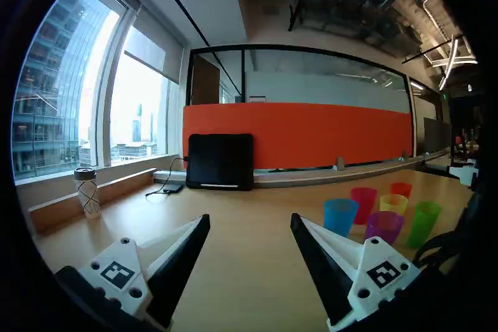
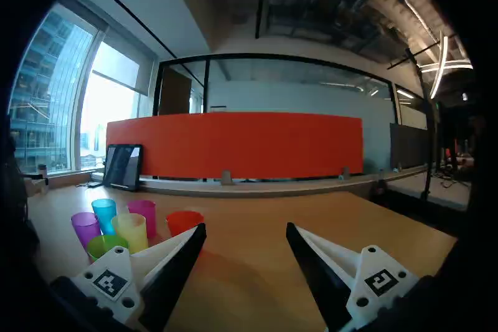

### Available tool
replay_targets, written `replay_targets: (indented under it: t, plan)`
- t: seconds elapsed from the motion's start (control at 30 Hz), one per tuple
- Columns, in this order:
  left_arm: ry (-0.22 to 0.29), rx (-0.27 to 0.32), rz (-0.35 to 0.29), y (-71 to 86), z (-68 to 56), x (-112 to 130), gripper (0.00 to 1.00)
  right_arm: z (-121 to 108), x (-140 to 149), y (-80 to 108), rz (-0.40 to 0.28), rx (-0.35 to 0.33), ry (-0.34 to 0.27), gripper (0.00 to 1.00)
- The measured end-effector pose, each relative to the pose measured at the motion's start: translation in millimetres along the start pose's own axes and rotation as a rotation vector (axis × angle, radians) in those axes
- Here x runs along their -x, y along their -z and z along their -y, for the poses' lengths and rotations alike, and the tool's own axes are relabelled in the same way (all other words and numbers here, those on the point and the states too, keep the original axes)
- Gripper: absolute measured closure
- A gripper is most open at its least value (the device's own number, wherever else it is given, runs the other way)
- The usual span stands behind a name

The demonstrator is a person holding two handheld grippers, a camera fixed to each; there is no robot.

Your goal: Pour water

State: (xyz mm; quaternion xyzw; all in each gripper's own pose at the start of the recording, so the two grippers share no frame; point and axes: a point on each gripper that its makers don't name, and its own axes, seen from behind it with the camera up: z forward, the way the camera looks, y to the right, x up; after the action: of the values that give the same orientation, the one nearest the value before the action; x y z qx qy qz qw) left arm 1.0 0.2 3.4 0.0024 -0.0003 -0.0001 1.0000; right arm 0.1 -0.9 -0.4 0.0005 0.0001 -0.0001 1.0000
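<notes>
We note the left gripper (image 1: 249,216) spread wide, empty, over the wooden table (image 1: 249,282). Six coloured plastic cups (image 1: 384,225) cluster ahead-right of it. Our right gripper (image 2: 245,226) is also spread and empty; cups just left of it, open tabletop ahead, table edge at right.

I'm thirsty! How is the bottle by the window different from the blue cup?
The bottle is clear with a dark lid; the blue cup is open-topped. The bottle stands alone by the window; the blue cup sits among other cups. Both stand upright on the table.
</notes>
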Motion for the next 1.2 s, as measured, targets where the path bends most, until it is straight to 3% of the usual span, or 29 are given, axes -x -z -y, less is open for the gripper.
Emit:
replay_targets:
  t: [0.3,0.57,1.2]
  plan:
    - [-0.014,-0.017,0.005,-5.7,1.5,2,0.04,6,0,0.2,0.011,-0.021,0.013,0.00]
    - [-0.013,-0.016,0.016,-9.8,4.3,-12,0.04,6,-25,-0.9,-0.003,-0.037,0.011,0.00]
    - [0.012,0.087,0.037,-31.8,-9.1,-90,0.04,3,-83,-19.6,0.081,-0.077,-0.011,0.00]
